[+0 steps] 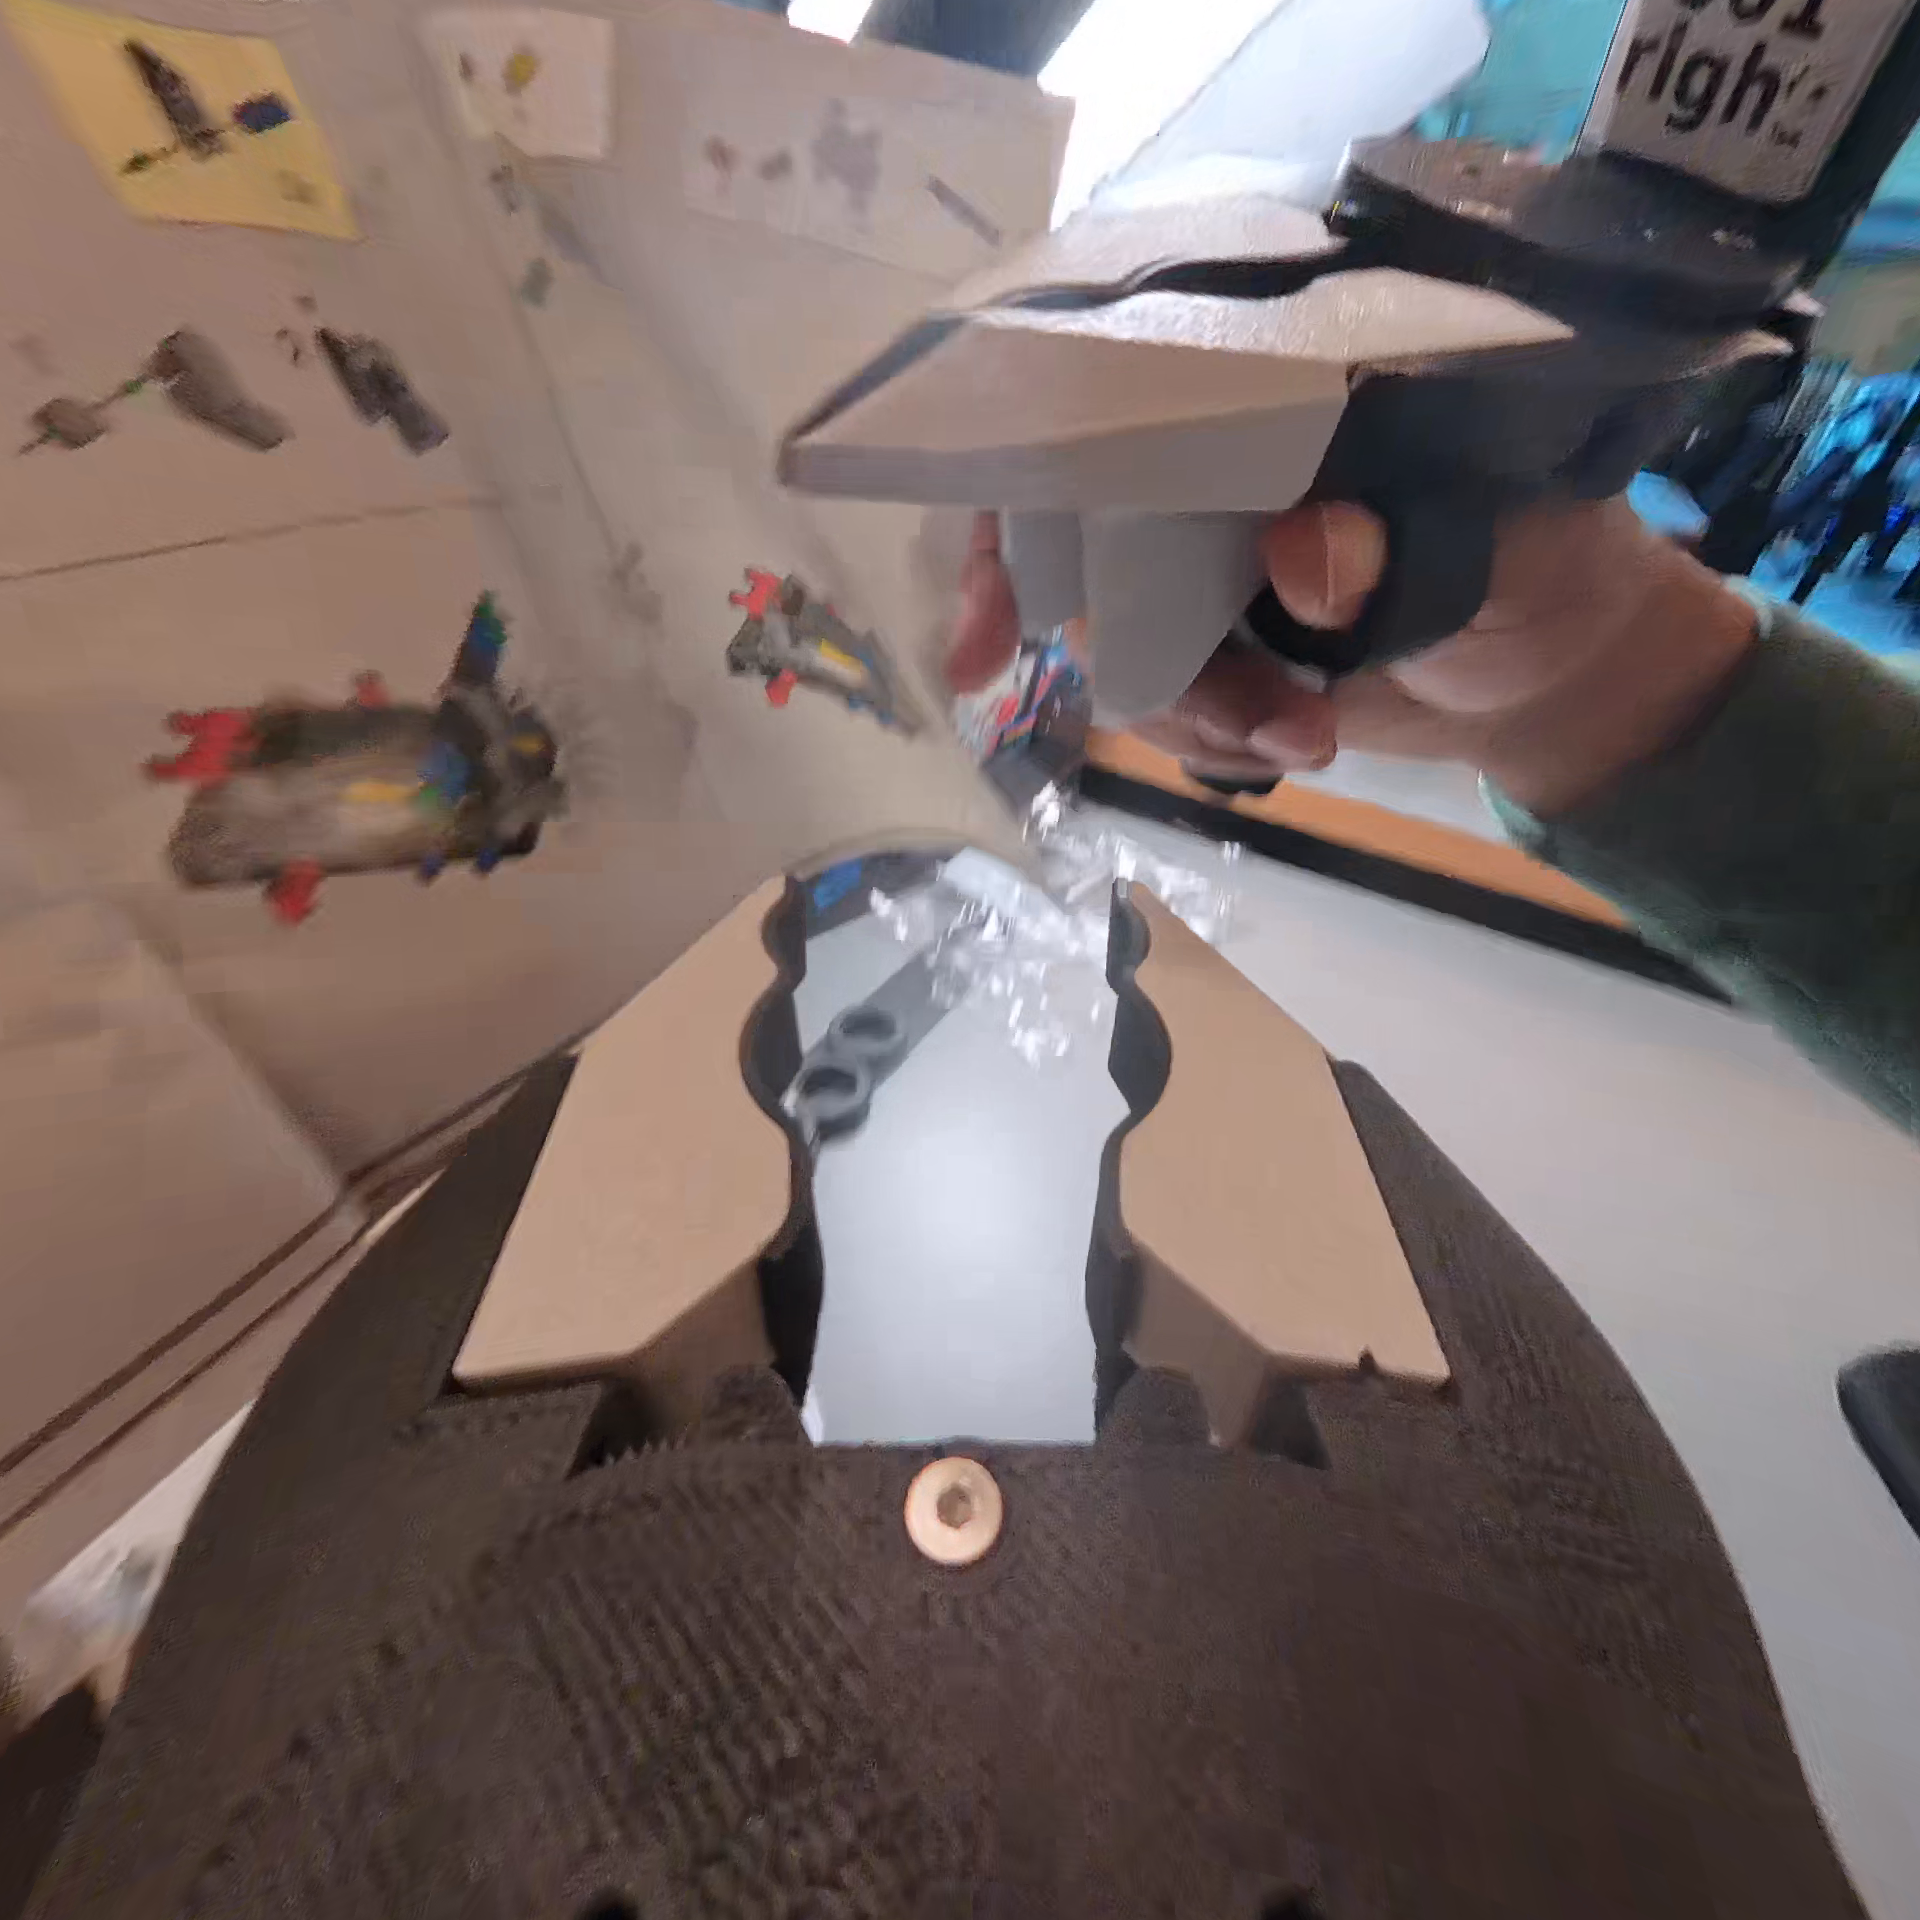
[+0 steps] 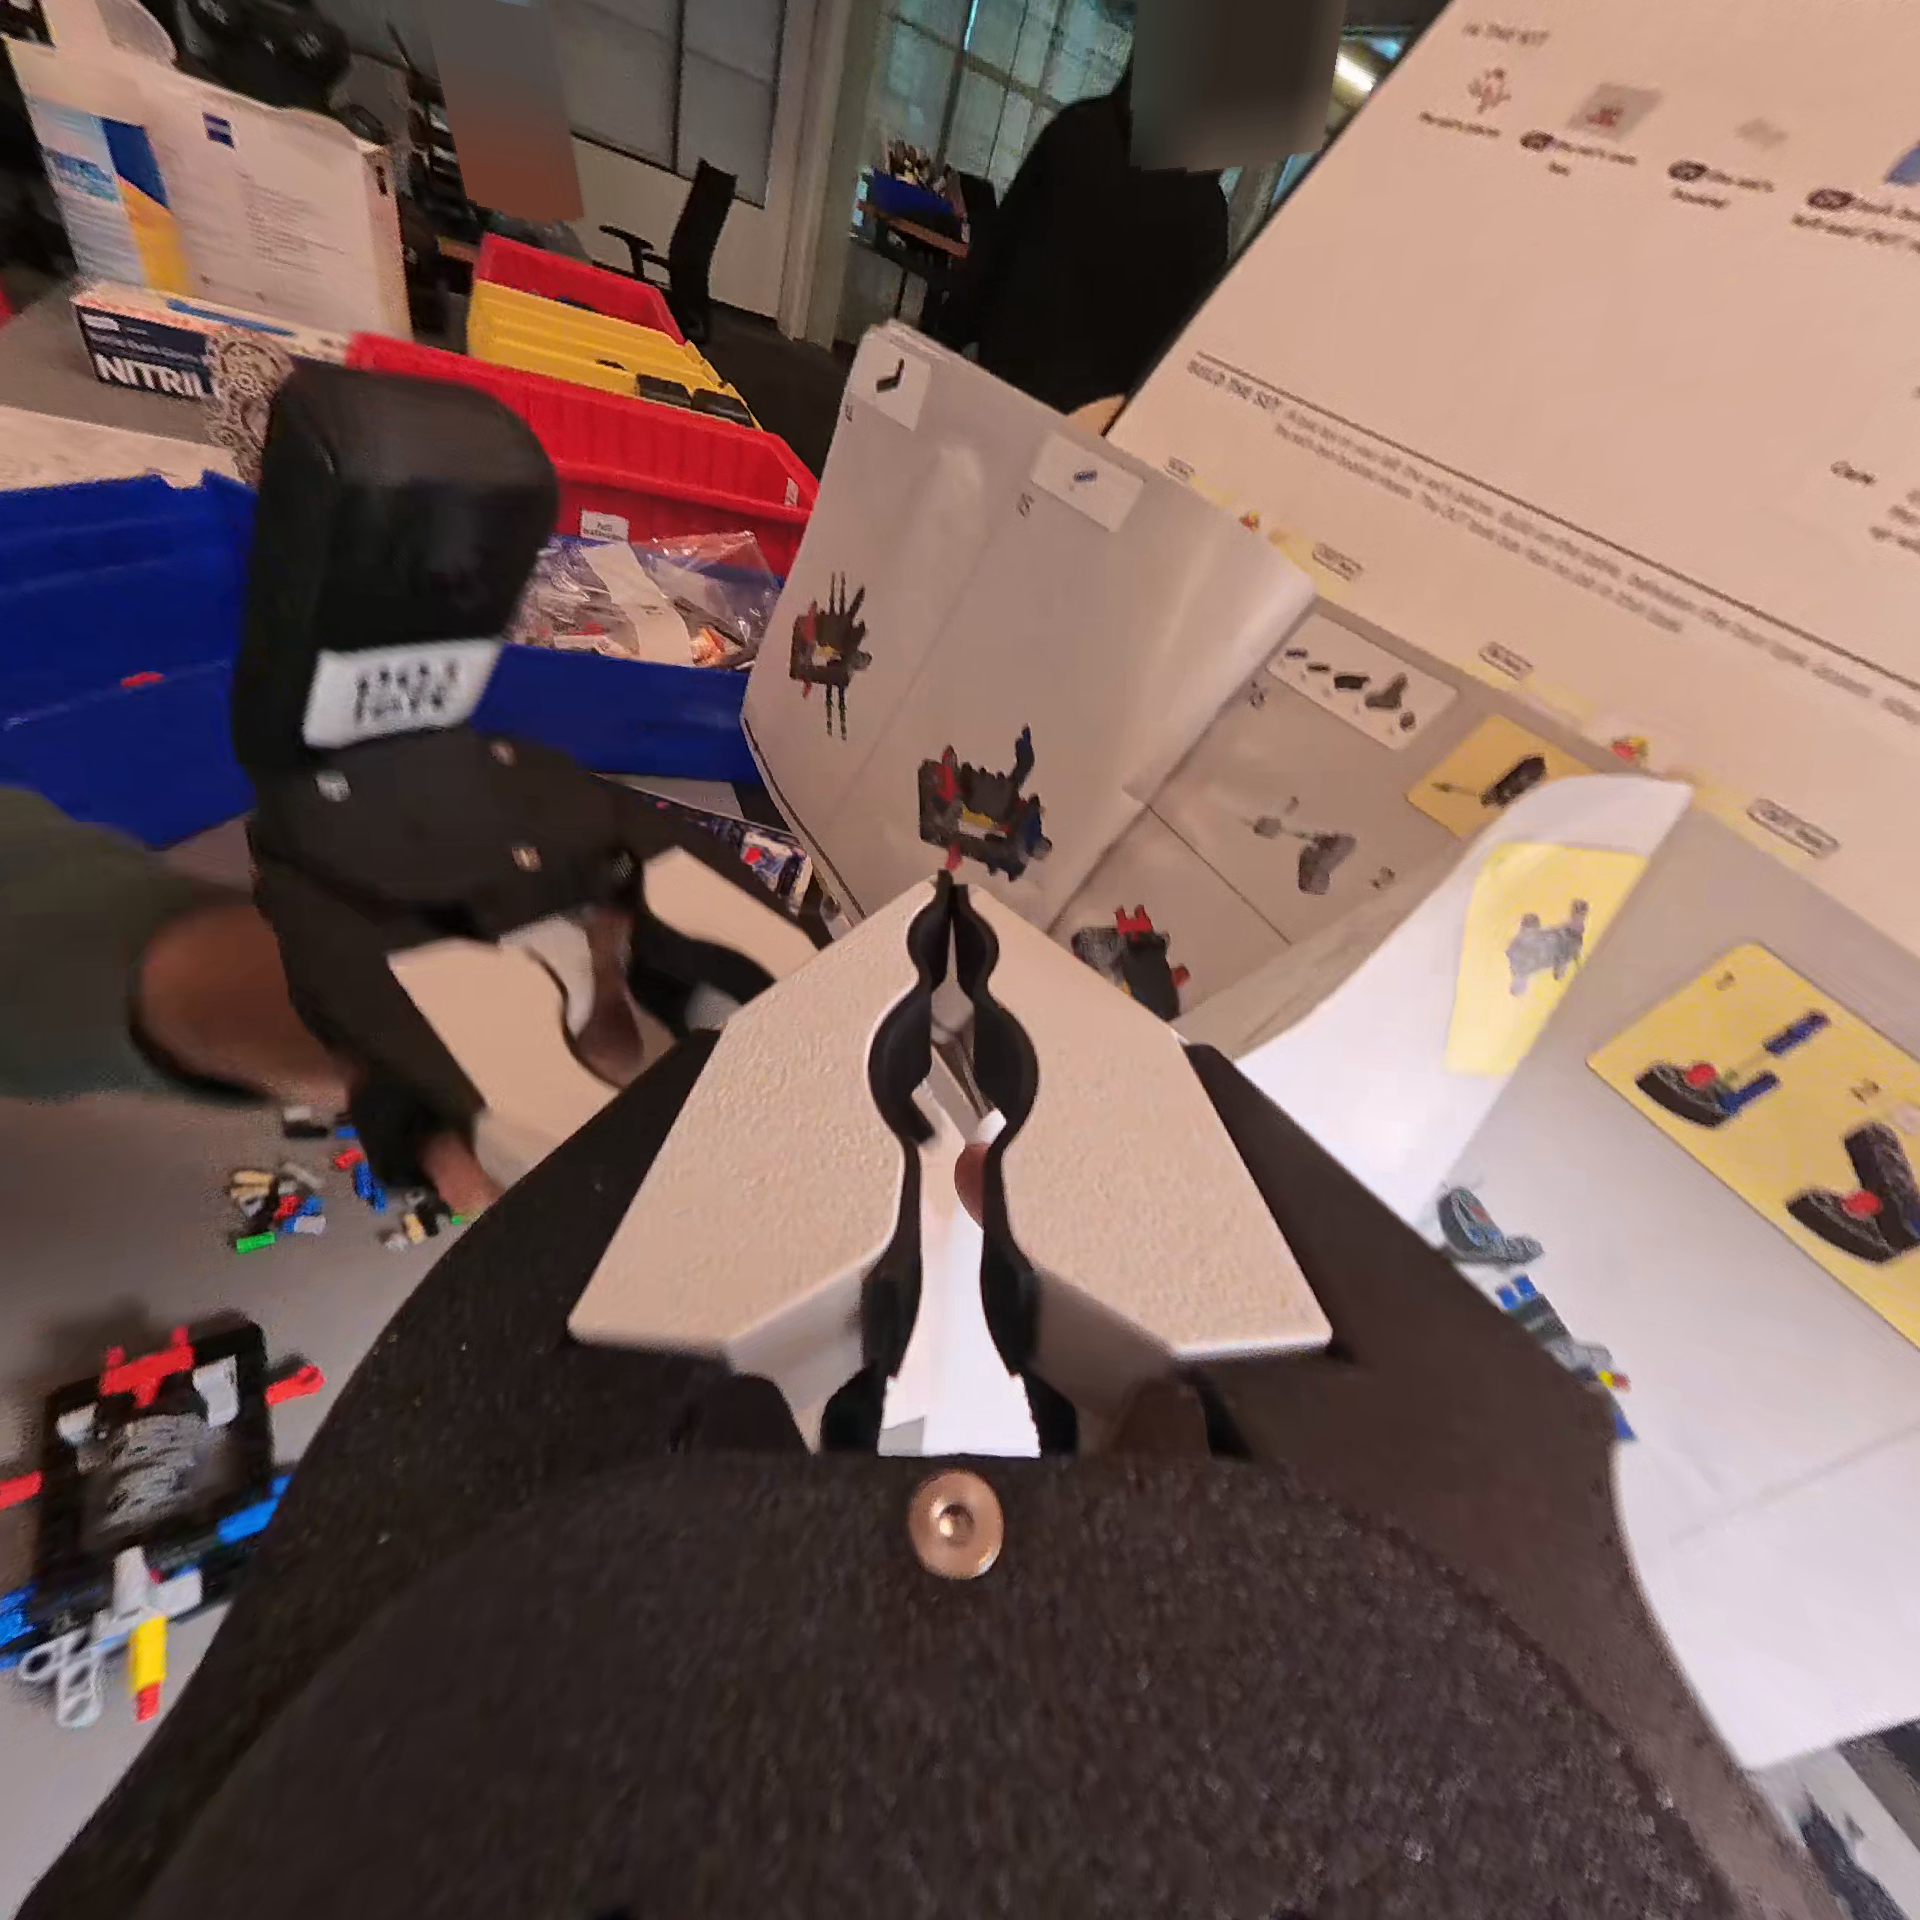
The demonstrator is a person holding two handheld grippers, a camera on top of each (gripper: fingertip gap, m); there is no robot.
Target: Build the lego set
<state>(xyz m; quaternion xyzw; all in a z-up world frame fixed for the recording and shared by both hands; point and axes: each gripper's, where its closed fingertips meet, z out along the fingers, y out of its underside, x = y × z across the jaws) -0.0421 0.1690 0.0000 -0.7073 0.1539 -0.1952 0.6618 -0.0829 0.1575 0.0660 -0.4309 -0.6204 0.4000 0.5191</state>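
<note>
Right gripper (image 2: 948,914) is pinching the manual page (image 2: 997,644) shut; left gripper (image 1: 951,935) is gaping empty w/ grey beam (image 1: 862,1049) lying just ahead, angled away.

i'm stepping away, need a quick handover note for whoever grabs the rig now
Right claw: shut on a page of the instruction booklet, holding it lifted mid-turn.
Left claw: open, empty, low over the table with a dark grey beam lying between its fingers.
Partly built model sits on the table at lower left of the right wrist view; loose pieces are scattered beyond it.
Done: partial assembly. Left: finish the page turn, then keep adding parts.
</note>
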